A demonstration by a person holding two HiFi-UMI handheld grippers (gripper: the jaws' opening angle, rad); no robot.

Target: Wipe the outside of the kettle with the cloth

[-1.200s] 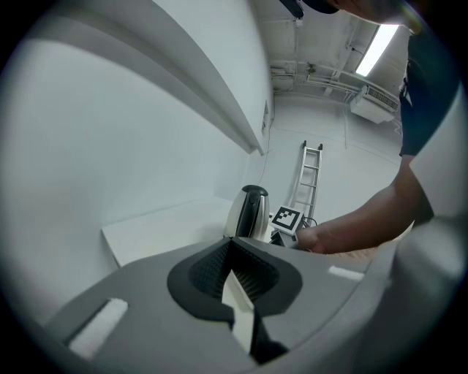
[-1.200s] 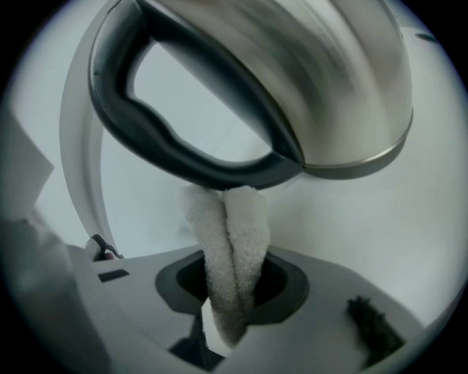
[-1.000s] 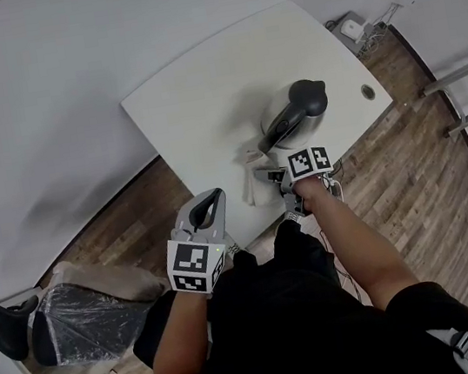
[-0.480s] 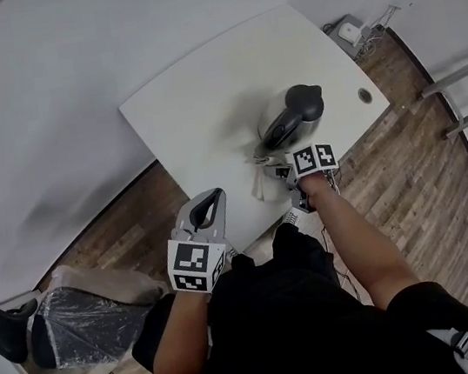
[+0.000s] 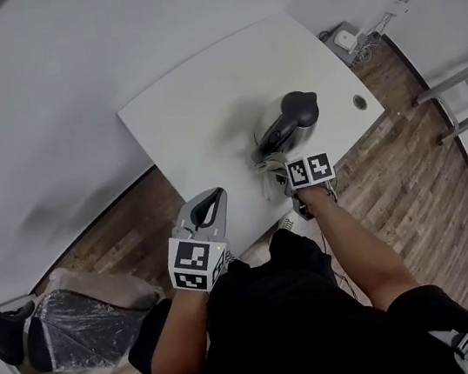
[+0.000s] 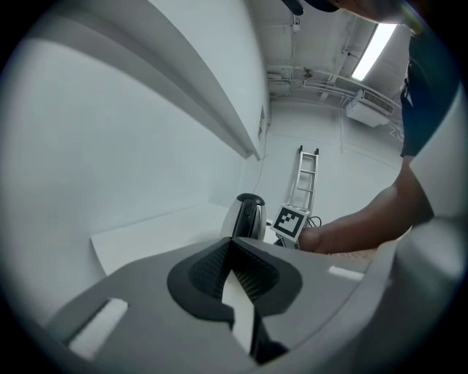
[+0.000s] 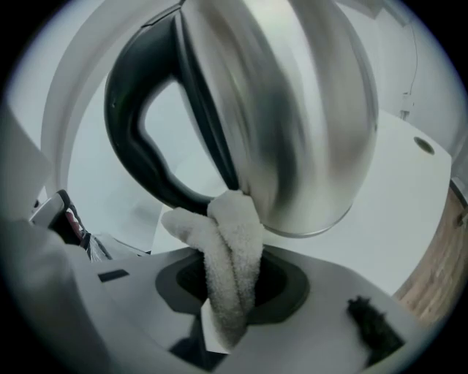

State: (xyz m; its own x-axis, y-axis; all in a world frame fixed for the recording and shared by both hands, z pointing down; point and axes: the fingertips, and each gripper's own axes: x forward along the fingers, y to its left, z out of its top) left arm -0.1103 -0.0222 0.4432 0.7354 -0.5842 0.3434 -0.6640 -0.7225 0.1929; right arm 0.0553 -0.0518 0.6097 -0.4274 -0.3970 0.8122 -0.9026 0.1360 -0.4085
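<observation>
Right tongs [image 7: 231, 286] gripped the cloth [image 7: 232, 234] against the kettle [image 7: 292, 124].
Kettle sat right of centre on the bench [image 5: 195, 108]; left tongs [image 6: 234, 272] were closed, empty, well apart, so a hard wipe might shove it.

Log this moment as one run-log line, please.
right gripper: shut on cloth | cloth: touching kettle | left gripper: shut, empty

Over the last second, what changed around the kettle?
The right gripper, shut on the cloth, slid slightly rightward along the lower body of the kettle, drawing the cloth's loose end in with it. Nothing was grabbed or released. The kettle kept its place on the table; the left gripper stayed shut and idle.
</observation>
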